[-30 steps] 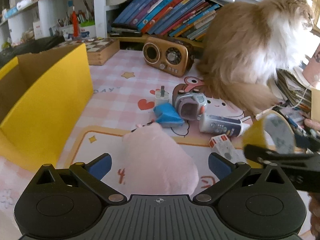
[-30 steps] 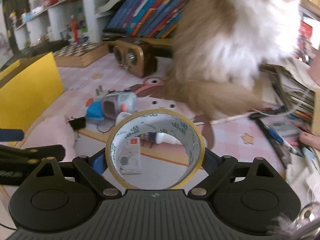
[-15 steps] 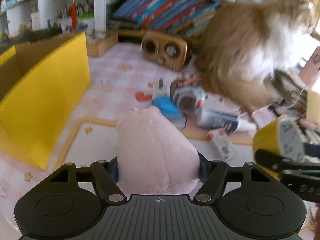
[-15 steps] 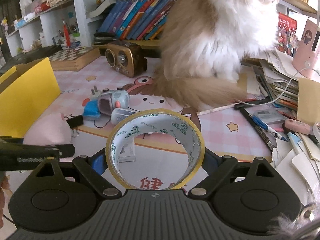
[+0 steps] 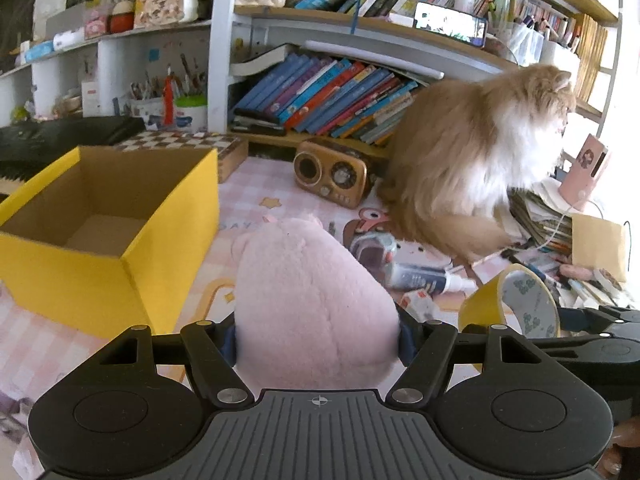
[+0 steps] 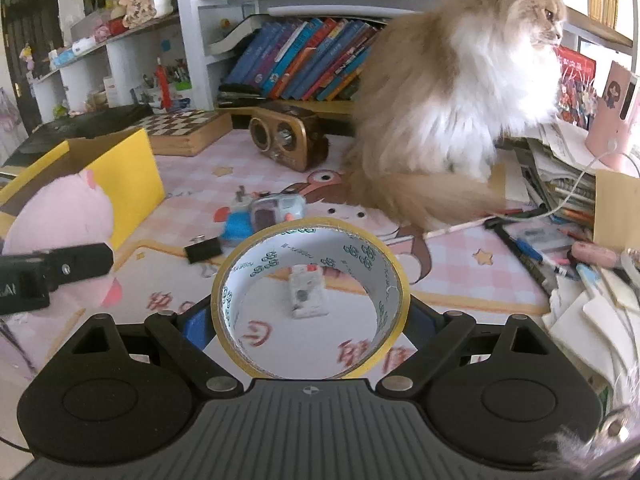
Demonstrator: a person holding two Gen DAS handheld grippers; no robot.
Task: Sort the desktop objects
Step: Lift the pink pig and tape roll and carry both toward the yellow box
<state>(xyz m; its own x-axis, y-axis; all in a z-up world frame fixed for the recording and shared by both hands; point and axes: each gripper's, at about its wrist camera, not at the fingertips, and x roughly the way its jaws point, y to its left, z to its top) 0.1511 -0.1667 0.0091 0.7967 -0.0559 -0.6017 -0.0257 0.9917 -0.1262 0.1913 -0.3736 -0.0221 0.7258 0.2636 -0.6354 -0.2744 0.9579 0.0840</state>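
Left wrist view: the left gripper [image 5: 316,338] is clamped on a pink plush toy [image 5: 308,300], its blue pads pressed into the soft sides so the toy bulges up between the jaws and fills the middle of the picture. It is held above the pink checked desk mat [image 5: 256,196], just right of an open yellow cardboard box [image 5: 160,236] whose brown inside shows bare. Beyond the toy lie a small grey toy camera [image 5: 374,250], a glue bottle [image 5: 420,280] on its side and a small white packet [image 5: 418,304]. A fluffy ginger-and-white cat [image 5: 472,168] sits on the mat beside a brown retro radio [image 5: 331,176], with a row of leaning books [image 5: 320,96] on the shelf behind. At the right edge the right gripper's dark body (only partly seen here) carries a roll of yellow tape [image 5: 516,304].

Right wrist view: the right gripper [image 6: 310,316] holds the tape roll [image 6: 310,300] by its outer rim, one pad on each side, the hole facing the camera so the white packet [image 6: 308,290] on the mat shows through it. To the left the plush toy [image 6: 64,224] hangs in the left gripper's black finger [image 6: 76,266], in front of the yellow box [image 6: 140,176]. A black binder clip [image 6: 204,251] and a blue object [image 6: 236,230] lie on the mat near the toy camera [image 6: 278,210]. The cat [image 6: 460,92] sits at the back right beside a cluttered pile of papers and pens [image 6: 560,208].
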